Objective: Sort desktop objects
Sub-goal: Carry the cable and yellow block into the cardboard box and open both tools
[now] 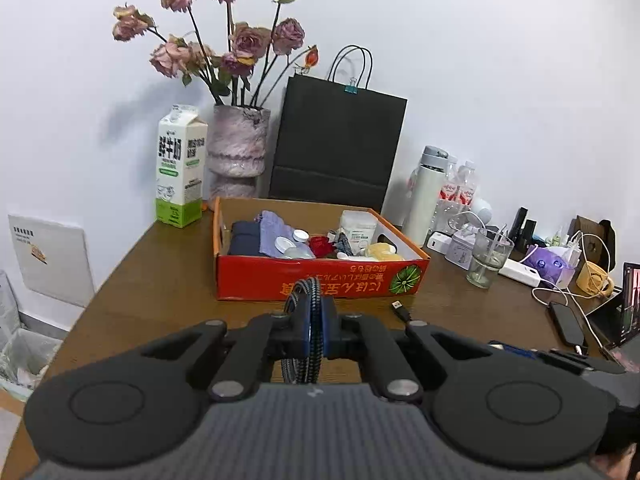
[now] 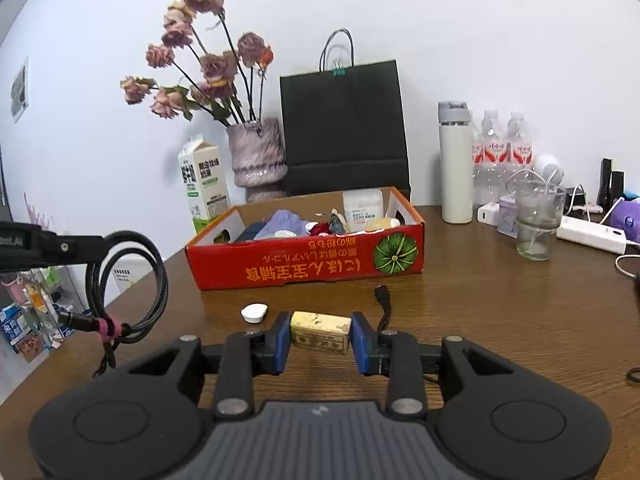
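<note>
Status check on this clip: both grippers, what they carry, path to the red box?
Left hand-held gripper shut on coiled cable, aloft. Right hand-held gripper shut on small yellow box. Red box ahead; white cap, loose plug lie before it.

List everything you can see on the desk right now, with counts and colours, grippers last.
box: 1, red-orange, desk centre, holding mixed small items
cable coil: 1, black, held off the desk's left edge
block: 1, yellowish, held near the box front
cap: 1, white, on desk before box
milk carton: 1, white-green, behind box
vase: 1, pink, with dried roses
bag: 1, black, at wall
flask: 1, white, right of box
bottles: 2 showing, clear
glass: 1, clear
left gripper: shut on cable coil
right gripper: shut on block
</note>
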Demonstrator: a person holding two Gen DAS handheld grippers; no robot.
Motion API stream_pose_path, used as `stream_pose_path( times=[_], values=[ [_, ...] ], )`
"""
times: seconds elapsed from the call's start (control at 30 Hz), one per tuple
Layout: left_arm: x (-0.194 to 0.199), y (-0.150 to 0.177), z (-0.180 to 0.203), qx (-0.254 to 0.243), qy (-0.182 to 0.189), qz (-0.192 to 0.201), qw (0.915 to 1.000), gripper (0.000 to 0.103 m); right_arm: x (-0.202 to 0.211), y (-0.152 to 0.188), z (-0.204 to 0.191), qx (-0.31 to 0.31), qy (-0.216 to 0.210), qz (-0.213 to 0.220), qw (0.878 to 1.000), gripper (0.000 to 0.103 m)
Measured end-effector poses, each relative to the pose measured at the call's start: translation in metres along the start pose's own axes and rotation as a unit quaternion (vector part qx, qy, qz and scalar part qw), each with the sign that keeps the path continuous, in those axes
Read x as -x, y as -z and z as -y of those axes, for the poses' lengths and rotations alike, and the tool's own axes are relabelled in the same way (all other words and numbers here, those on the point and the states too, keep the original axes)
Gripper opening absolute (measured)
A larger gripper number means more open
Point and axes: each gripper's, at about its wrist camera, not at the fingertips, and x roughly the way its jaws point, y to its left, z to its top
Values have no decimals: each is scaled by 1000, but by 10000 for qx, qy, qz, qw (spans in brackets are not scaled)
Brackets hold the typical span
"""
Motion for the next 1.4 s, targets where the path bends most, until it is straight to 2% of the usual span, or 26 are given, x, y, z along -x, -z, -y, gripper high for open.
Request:
stream_pose_path(
  times=[0.13,0.23,0.33,0.47,0.57,0.67,0.77,0.93,1.07,1.1,1.17,1.2,1.23,1.33,1.4],
  values=[
    [3,-4,1,-16,-71,24,10000,6,10,-4,2,-45,-51,101,9999,30],
    [-5,-16,2,-119,35,-6,9999,6,10,-12,3,-26,-165,158,9997,30],
    [-28,-39,-1,-84,140,-106,9998,6,0,-29,3,156,-138,284,9994,30],
    [-65,-81,-10,-153,125,-25,9998,6,-24,-65,9,271,-171,378,9988,30],
    [-102,-115,-17,-156,48,-12,9999,6,-57,-99,13,389,-236,405,9981,30],
    [-150,-140,-27,-296,-351,-45,9989,6,-103,-129,16,305,-361,257,9986,30],
    [-208,-155,-45,-300,-562,-494,9967,6,-160,-156,17,208,-591,-25,9980,30],
    [-290,-160,-64,-563,-890,-1101,9883,6,-260,-192,12,255,-581,-645,9959,30],
    [-329,-153,-68,-844,-1148,-1366,9803,7,-326,-203,8,214,-412,-1121,9926,31],
    [-335,-151,-69,-886,-1318,-1383,9776,10,-339,-203,10,123,-302,-1188,9924,31],
    [-343,-147,-74,-877,-1521,-1443,9738,27,-362,-201,14,73,-135,-1337,9909,35],
    [-345,-148,-77,-848,-1440,-1492,9746,40,-370,-199,16,53,-99,-1426,9897,47],
    [-343,-147,-79,-831,-1377,-1480,9758,44,-377,-198,19,-1,-31,-1546,9880,53],
    [-339,-147,-77,-943,-1366,-1431,9757,46,-373,-194,32,-264,-32,-1485,9886,57],
    [-336,-150,-77,-847,-1410,-1457,9756,49,-362,-194,40,-400,-124,-1392,9894,59]
  ],
)
